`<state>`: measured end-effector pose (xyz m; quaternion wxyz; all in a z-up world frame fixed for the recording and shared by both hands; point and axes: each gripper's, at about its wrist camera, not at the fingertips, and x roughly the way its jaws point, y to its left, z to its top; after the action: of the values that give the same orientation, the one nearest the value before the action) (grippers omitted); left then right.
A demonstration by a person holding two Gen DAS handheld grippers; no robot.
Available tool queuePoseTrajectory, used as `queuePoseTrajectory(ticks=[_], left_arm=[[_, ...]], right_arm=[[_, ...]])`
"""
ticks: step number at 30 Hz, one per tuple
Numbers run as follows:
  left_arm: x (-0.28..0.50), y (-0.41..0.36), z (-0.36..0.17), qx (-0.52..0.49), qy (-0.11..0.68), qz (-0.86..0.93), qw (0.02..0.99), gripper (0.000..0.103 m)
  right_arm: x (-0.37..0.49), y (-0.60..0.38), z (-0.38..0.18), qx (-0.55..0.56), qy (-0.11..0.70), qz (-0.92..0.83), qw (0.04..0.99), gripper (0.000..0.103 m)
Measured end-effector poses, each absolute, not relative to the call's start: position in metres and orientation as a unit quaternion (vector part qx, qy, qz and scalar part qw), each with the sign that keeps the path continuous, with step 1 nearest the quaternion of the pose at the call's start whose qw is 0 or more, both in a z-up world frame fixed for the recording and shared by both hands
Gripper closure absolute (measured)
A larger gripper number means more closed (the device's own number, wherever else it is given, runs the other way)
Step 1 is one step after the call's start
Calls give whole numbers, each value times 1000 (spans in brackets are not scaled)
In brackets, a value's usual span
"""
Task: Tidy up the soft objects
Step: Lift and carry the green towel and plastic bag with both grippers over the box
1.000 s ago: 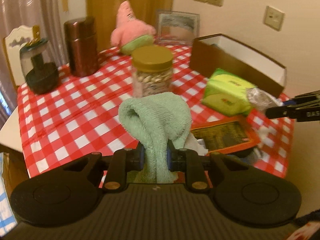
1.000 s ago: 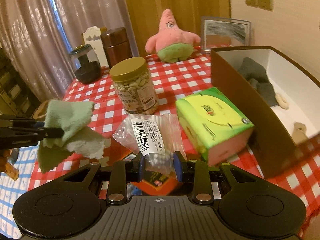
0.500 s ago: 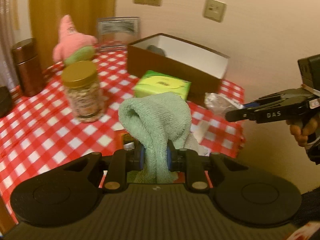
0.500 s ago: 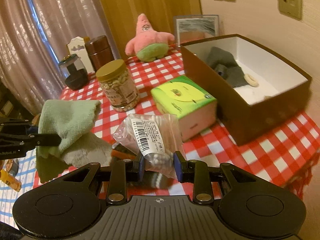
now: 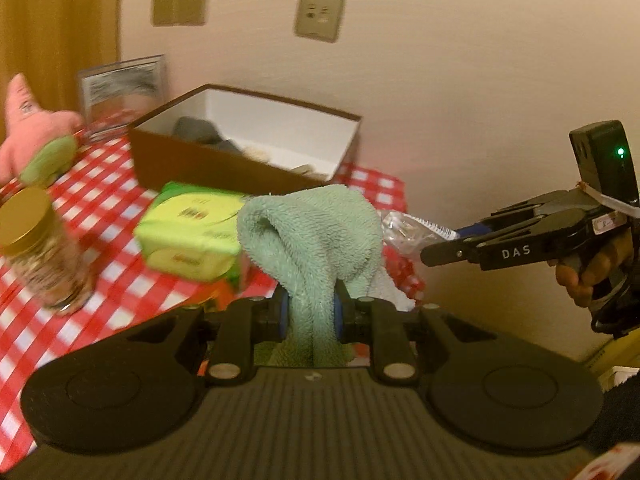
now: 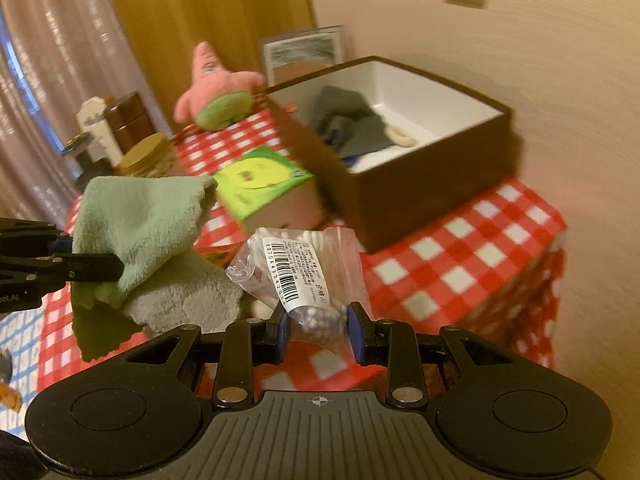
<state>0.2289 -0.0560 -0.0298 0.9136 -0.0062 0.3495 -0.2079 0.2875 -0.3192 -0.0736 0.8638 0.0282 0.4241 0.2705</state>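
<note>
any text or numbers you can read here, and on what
"DAS": on the right tool, seen from the left wrist.
Digits starting "6970": beside the barcode on the bag's label; the rest and the small print are unreadable.
Tissue pack: red print, blurred.
Left tool: side lettering cut off.

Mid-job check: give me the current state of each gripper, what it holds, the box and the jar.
Left gripper: shut on pale green terry towel, lifted.
Right gripper: shut on clear plastic bag of white beads, lifted.
Brown cardboard box: open, dark grey cloth inside.
Gold-lidded jar: closed, upright.
</note>
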Motion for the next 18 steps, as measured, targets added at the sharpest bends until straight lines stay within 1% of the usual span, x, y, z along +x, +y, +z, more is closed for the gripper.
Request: queuePoseTrajectory(ticks=[9,18], left_arm=[[271,-104,-22,-18,328,-231,916,84],[331,-134,-4,-51,298,-191,934,84]], right_arm=[[310,-371,-66,30,414,224,882,73],[368,-396,-53,21,379,219,899,73]])
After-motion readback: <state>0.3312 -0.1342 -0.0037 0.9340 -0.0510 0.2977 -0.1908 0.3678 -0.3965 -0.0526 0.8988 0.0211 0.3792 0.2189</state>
